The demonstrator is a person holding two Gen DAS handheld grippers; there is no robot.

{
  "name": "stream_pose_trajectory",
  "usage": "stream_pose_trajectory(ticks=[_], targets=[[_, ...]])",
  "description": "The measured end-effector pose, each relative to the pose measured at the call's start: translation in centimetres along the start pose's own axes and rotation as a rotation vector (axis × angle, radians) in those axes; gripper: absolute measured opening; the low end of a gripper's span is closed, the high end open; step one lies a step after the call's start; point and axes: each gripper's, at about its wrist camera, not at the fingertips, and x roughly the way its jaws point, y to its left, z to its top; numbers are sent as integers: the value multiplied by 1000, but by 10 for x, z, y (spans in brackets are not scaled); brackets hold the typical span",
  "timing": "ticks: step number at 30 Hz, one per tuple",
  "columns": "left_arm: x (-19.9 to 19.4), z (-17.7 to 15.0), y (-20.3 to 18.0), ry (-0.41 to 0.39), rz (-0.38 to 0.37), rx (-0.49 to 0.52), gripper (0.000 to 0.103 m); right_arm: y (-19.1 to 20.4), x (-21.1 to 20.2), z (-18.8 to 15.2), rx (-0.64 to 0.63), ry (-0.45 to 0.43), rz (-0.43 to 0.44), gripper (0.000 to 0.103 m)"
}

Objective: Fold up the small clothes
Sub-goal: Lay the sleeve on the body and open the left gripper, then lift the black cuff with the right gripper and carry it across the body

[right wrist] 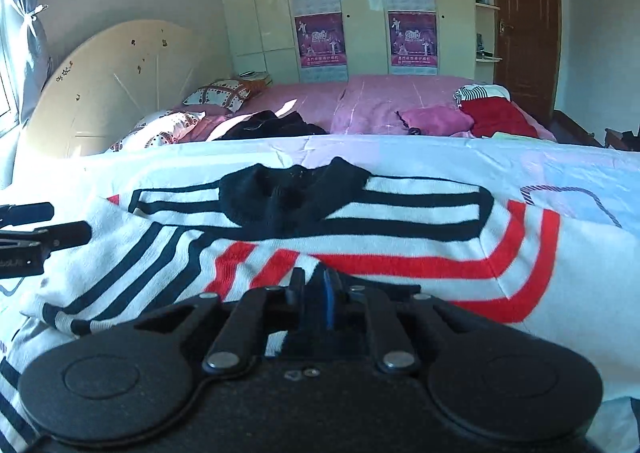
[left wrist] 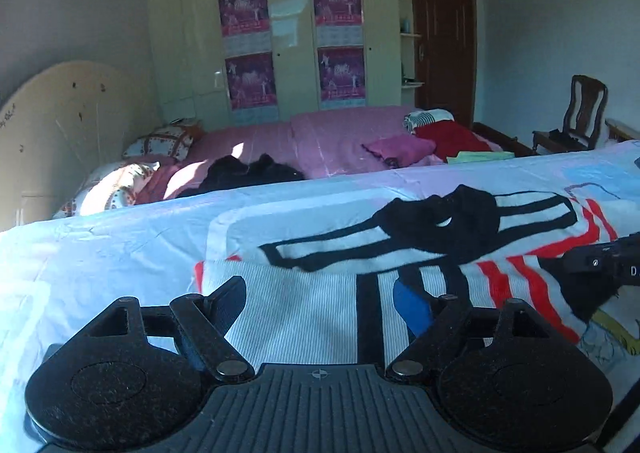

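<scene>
Striped sweater (right wrist: pixel 360 237) lies flat on the pale bedsheet (left wrist: pixel 100 253), long axis crosswise, black collar (right wrist: pixel 292 197) on the far side; the right gripper (right wrist: pixel 316 285), fingers pressed together at its near hem, is nearer than the wide-open, empty left gripper (left wrist: pixel 320 301).

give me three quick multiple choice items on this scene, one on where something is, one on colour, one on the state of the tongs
1. Where does the sweater's black collar lie?
A. on the far side from the camera
B. under the right tongs
C. on the pink bed

2. Which stripe colours does the white sweater carry?
A. green and yellow
B. black and red
C. only blue

3. How do the left tongs stand?
A. shut on the collar
B. shut on a pillow
C. open over the sweater

Answers: 1 A, the collar sits beyond the stripes, toward the pink bed. 2 B, both colours show in each view. 3 C, the fingers are spread with sweater visible between; the right tongs are shut on the sweater's near edge.
</scene>
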Motion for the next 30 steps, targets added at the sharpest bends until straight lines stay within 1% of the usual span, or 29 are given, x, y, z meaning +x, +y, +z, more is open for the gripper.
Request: stream_pose_trajectory(ticks=[1,2,3,4,5,6,7,8,9,10,11,13,18,20,22,25,27,30], targets=[[14,1,3,25,-11,-7,81,2,7,2,-4,1,7,16],[34,-1,6,68,-8,-17,81,3,15,2,-9,12,10,16],[48,-6,10,102,2,-25,81,2,24,1,-11,42,-2,17],[65,-14,15,169,12,-33,87,0,34,-2,-8,75,-15,18],[67,-21,26,149,-18,-95,89,-2,34,-3,-8,58,-7,18],[66,-17,27,164,-25,-102,89,-3,32,-2,-5,69,-3,18],[61,-13,25,168,-7,-82,89,-5,23,0,9,60,-6,20],[50,-10,23,133,11,-68,89,-9,10,1,26,19,-9,26],[38,-9,23,105,-2,-79,89,-17,-7,-1,50,-29,-13,27],[26,-9,22,88,-24,-93,89,-27,-22,-4,85,-53,-23,27],[15,-11,18,69,-28,-92,89,-40,-35,-8,133,-70,-39,27],[-6,-20,4,41,-3,-59,89,-75,-64,-22,253,-105,-82,27],[-45,-48,-18,5,97,-66,89,-167,-134,-66,480,-190,-244,26],[-54,-53,-20,16,105,-93,89,-207,-161,-83,563,-231,-307,28],[-60,-59,-24,26,136,-106,90,-251,-184,-101,664,-267,-372,31],[-59,-66,-29,83,151,-135,90,-304,-204,-124,799,-304,-416,30],[-60,-71,-37,102,161,-142,90,-337,-208,-140,897,-302,-425,28],[-60,-73,-48,115,184,-136,90,-376,-202,-159,1049,-313,-363,30]])
